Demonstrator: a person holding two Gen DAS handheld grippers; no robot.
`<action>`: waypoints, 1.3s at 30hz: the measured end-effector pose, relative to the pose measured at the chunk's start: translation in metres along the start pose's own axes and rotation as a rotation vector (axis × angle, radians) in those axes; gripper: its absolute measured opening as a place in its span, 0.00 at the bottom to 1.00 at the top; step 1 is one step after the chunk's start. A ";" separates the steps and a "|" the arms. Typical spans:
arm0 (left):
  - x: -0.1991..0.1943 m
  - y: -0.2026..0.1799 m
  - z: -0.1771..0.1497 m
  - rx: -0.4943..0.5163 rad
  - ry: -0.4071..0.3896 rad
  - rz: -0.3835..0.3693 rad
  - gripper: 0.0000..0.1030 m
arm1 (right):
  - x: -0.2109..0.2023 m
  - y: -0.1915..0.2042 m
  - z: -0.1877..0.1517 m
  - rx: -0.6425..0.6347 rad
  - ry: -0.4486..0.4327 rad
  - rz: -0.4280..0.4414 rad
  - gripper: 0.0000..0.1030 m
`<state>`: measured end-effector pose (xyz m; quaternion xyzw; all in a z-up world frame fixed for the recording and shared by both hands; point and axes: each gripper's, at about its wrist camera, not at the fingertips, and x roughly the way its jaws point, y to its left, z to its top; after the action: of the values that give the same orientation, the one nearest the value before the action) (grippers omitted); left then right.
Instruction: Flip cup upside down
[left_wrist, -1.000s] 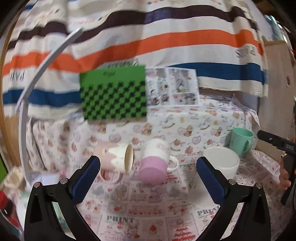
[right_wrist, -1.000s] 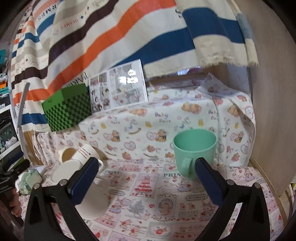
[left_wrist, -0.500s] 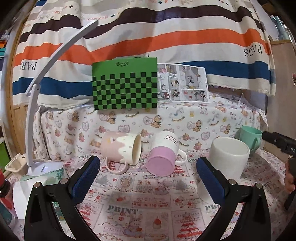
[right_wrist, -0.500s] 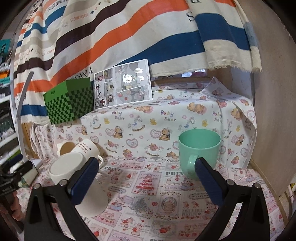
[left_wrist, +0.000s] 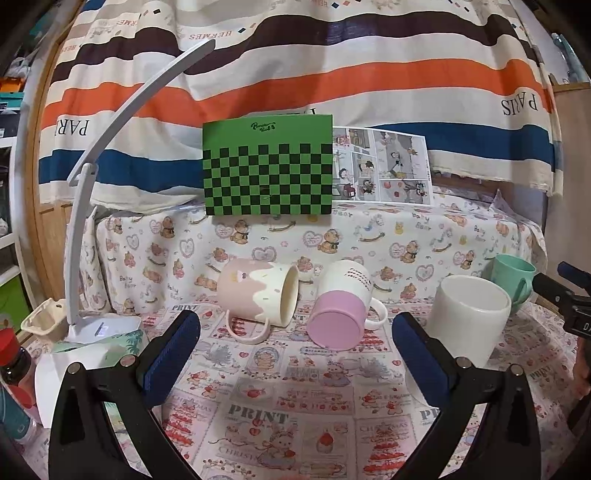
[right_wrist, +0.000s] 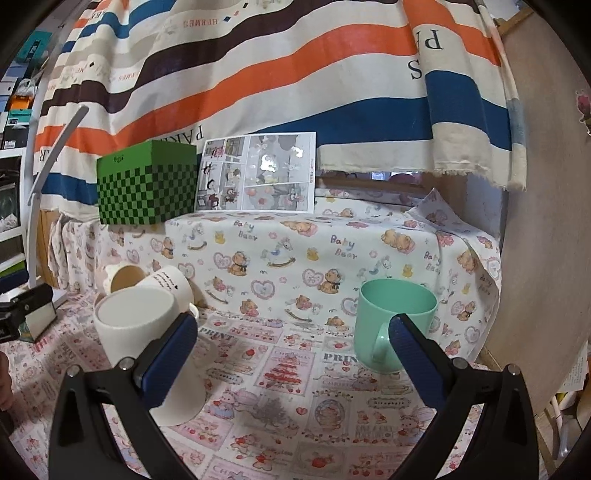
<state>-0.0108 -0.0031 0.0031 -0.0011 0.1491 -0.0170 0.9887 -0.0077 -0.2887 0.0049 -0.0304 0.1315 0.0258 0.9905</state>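
Looking along the left gripper first: its blue-padded fingers are spread wide with nothing between them, hovering above the printed tablecloth. Ahead lie two mugs on their sides: a pink-and-cream mug with its mouth facing right and handle toward the camera, and just beside it a white mug with a lilac base, base toward the camera. To the right a plain white cup stands with a flat closed top showing, and behind it, near the right edge, is the mint-green cup, upright with its mouth up. A green checkered box and a comic page sit on the raised ledge behind; a white desk lamp arcs up at left. Right wrist view: the right gripper is likewise wide open and empty. The mint-green cup stands upright on the cloth just beyond the right finger, handle toward the camera, not between the pads. The white cup sits partly behind the left finger; the two tipped mugs lie behind it.
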 end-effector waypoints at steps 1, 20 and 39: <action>0.000 0.000 0.000 0.000 0.000 -0.002 1.00 | 0.000 0.001 0.000 -0.002 -0.001 0.000 1.00; 0.001 0.001 -0.001 -0.002 0.017 0.004 1.00 | -0.004 0.005 0.000 -0.014 -0.012 0.010 1.00; 0.003 0.003 -0.002 -0.009 0.025 0.007 1.00 | -0.003 0.006 0.000 -0.017 -0.008 0.006 1.00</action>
<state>-0.0087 -0.0001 0.0007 -0.0048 0.1616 -0.0129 0.9868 -0.0110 -0.2831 0.0052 -0.0381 0.1273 0.0302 0.9907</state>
